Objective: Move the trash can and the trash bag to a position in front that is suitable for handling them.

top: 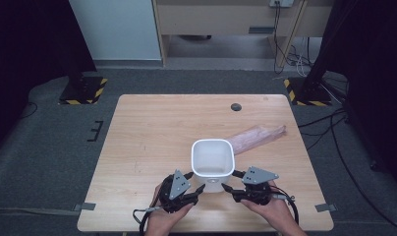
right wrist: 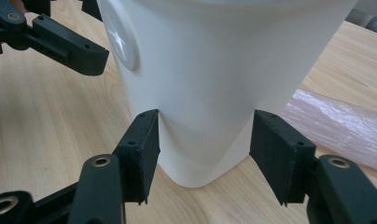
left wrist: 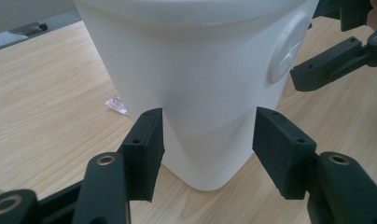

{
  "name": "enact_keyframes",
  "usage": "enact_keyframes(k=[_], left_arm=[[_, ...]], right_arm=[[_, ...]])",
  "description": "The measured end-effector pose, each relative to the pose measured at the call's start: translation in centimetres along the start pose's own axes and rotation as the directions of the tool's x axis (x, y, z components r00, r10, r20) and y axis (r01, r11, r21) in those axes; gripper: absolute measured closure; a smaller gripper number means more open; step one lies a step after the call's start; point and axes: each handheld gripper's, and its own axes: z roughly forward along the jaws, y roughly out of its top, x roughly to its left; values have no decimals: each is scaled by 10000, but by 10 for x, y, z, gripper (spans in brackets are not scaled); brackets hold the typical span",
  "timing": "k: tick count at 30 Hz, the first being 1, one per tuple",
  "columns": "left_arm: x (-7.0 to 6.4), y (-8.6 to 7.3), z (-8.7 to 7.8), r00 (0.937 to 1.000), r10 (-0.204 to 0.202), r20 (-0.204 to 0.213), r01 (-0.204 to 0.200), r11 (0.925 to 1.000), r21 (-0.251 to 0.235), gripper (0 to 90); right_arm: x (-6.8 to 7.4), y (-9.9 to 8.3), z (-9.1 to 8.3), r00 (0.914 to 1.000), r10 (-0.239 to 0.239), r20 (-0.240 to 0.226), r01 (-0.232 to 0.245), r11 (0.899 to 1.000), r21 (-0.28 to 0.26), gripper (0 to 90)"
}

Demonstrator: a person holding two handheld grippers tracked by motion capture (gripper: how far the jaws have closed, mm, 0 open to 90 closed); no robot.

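A white, square-mouthed plastic container (top: 212,157) stands upright on the wooden table (top: 152,132), near its front edge. My left gripper (top: 195,184) is open at the container's near-left corner. In the left gripper view its jaws (left wrist: 207,135) straddle that corner of the container (left wrist: 200,70), low down. My right gripper (top: 229,181) is open at the near-right corner. Its jaws (right wrist: 204,135) straddle the container (right wrist: 214,70) in the same way. A round embossed disc (left wrist: 287,53) marks the wall between the two grippers.
A long pink plastic bag (top: 258,137) lies flat behind and to the right of the container, also seen as the pink bag (right wrist: 336,126) beside it. A small dark round hole (top: 236,106) sits near the table's far edge. A pink scrap (left wrist: 116,105) shows left of the container.
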Motion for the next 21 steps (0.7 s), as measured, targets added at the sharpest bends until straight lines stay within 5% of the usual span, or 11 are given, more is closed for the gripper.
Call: enact_keyframes(k=[21], left_arm=[[11,-1,10,9994,216,-265,-217,9998,-52,495]], right_arm=[[-5,4,12,9996,127,261,-126,9999,-46,381]])
